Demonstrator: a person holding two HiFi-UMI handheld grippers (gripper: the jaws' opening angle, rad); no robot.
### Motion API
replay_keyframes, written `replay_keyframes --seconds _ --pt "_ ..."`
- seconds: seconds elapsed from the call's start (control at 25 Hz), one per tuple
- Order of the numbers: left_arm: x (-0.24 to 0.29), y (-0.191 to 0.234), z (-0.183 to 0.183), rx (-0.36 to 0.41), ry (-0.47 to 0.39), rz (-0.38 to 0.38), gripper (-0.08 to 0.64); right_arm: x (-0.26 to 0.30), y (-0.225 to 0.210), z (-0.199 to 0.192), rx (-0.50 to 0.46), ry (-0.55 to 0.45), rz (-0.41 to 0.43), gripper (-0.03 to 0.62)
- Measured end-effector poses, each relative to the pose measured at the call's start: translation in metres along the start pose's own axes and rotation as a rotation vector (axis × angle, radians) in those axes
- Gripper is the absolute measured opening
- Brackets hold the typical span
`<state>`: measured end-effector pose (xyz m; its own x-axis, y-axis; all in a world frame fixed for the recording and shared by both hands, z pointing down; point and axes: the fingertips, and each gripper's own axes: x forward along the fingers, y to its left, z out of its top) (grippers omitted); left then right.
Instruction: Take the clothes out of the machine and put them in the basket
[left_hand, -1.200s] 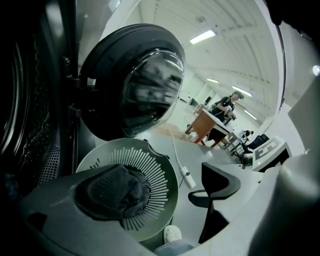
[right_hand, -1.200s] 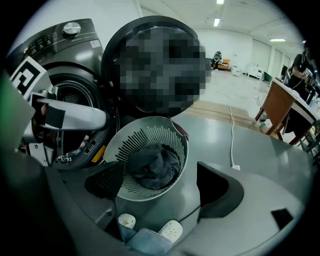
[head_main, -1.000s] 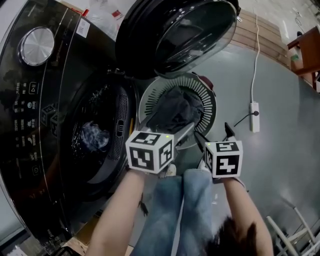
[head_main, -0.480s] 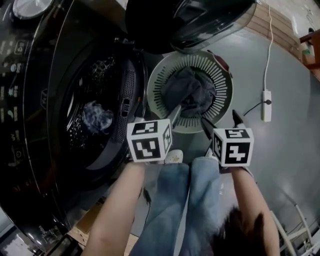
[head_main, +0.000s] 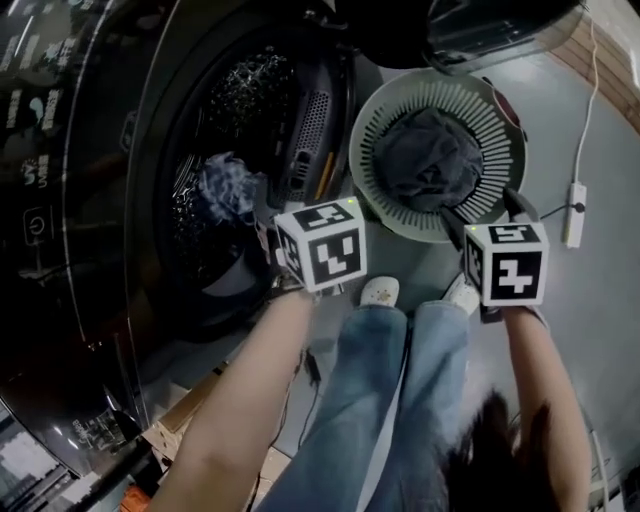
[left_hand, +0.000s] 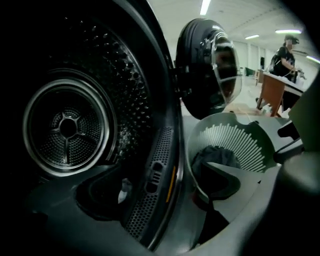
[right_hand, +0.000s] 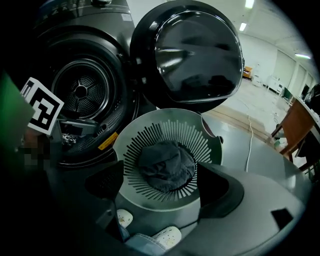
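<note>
A crumpled blue-grey cloth (head_main: 228, 185) lies in the drum (head_main: 215, 170) of the dark front-loading machine. The round pale slatted basket (head_main: 505, 165) stands on the floor to its right, with dark grey clothes (head_main: 430, 160) bundled inside. My left gripper (head_main: 275, 250) is at the drum's mouth, open and empty; its view looks into the drum (left_hand: 67, 127) past the basket (left_hand: 240, 142). My right gripper (head_main: 485, 215) hangs over the basket's near rim, open, nothing between its jaws. Its view looks down on the dark clothes (right_hand: 165, 165) in the basket (right_hand: 135, 150).
The round glass door (right_hand: 195, 55) stands swung open behind the basket. A white power strip (head_main: 573, 215) with its cable lies on the grey floor at right. The person's jeans and white shoes (right_hand: 165, 237) are just below the basket. A wooden table (left_hand: 272, 92) and a person stand far back.
My left gripper swung left from the basket's rim to the drum mouth. The right gripper shifted slightly over the basket's near rim. Both stayed open and empty.
</note>
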<state>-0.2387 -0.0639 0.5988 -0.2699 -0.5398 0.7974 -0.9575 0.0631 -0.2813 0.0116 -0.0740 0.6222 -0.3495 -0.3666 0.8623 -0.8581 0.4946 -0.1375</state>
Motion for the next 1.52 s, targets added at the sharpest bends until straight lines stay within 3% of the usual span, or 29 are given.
replay_keyframes --seconds 0.24,0.52,0.68,1.0,1.2,1.32,1.4,1.52 --pt "0.002 0.067 -0.013 -0.017 0.056 0.233 0.474 0.000 0.017 0.012 -0.019 -0.017 0.035 0.456" --pt "0.014 0.104 -0.027 0.053 0.167 0.372 0.442 -0.001 0.023 0.007 -0.048 0.001 0.070 0.456" --pt "0.029 0.123 -0.034 0.016 0.240 0.451 0.419 0.011 0.021 0.009 -0.062 0.022 0.096 0.456" --pt "0.056 0.141 -0.067 -0.031 0.440 0.428 0.420 0.026 0.026 0.008 -0.076 0.058 0.120 0.456" --pt "0.077 0.148 -0.080 -0.054 0.515 0.410 0.384 0.039 0.034 0.001 -0.145 0.087 0.136 0.456" --pt "0.087 0.156 -0.094 -0.111 0.583 0.402 0.353 0.045 0.036 0.002 -0.155 0.088 0.147 0.456" --pt "0.086 0.153 -0.106 -0.180 0.652 0.378 0.296 0.048 0.038 0.004 -0.153 0.087 0.156 0.456" --pt "0.085 0.150 -0.120 -0.186 0.701 0.386 0.106 0.050 0.044 0.008 -0.158 0.081 0.178 0.456"
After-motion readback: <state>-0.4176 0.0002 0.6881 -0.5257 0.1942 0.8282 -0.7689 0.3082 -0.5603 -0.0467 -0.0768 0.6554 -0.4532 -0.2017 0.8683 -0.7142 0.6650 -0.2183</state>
